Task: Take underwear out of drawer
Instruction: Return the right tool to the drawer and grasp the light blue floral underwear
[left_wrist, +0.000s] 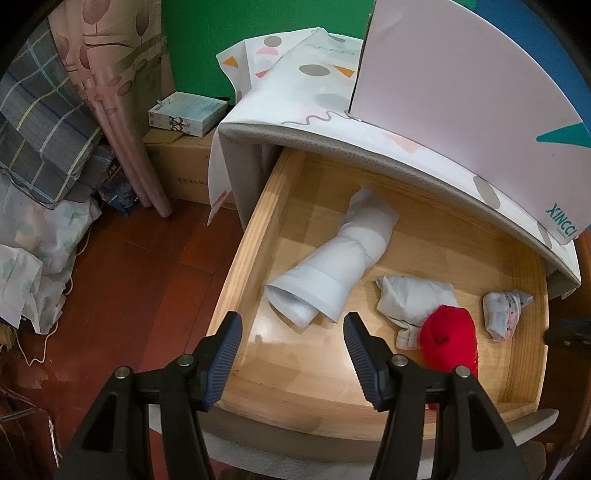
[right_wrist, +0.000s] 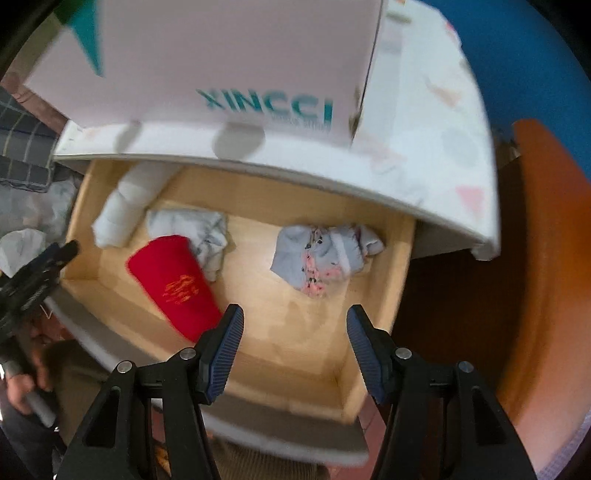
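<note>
Drawer (left_wrist: 255, 229) is sitting pulled out of a cabinet with a patterned cloth (left_wrist: 317, 92) draped over the top; everything below is placed relative to the drawer.

Left wrist view, left to right:
- Outside the drawer's left wall: wood floor (left_wrist: 147, 280), pink curtain (left_wrist: 122, 110), cardboard box (left_wrist: 181, 170) with a smaller white box (left_wrist: 186, 112) stacked on it.
- Left gripper (left_wrist: 291, 334) is hanging over the drawer's front-left corner, fingers spread, nothing between the pads.
- Rolled white garment (left_wrist: 332, 269) is lying diagonally in the left half of the drawer, far end tucked under the cabinet top.
- Crumpled white garment (left_wrist: 410, 295) is lying right of the roll, touching the red rolled item (left_wrist: 448, 339) near the front.
- Small pale patterned underwear (left_wrist: 502, 310) is lying near the drawer's right wall, apart from the red item.
- Pink XINCCI box (left_wrist: 461, 92) is standing on the cabinet top above the drawer.

Right wrist view (blurred), left to right:
- The left gripper (right_wrist: 40, 269) is showing at the drawer's left edge; a hand (right_wrist: 22, 391) is gripping its handle below.
- The white roll (right_wrist: 122, 210), the crumpled garment (right_wrist: 192, 229) and the red item (right_wrist: 173, 284) are sitting in the left half.
- The patterned underwear (right_wrist: 321, 254) is lying right of centre, clear of everything else.
- Right gripper (right_wrist: 293, 326) is pointing down over the drawer's front, just in front of that underwear, fingers apart, holding nothing.
- An orange-brown surface (right_wrist: 539, 258) is showing beyond the drawer's right wall; can't tell what it is.
</note>
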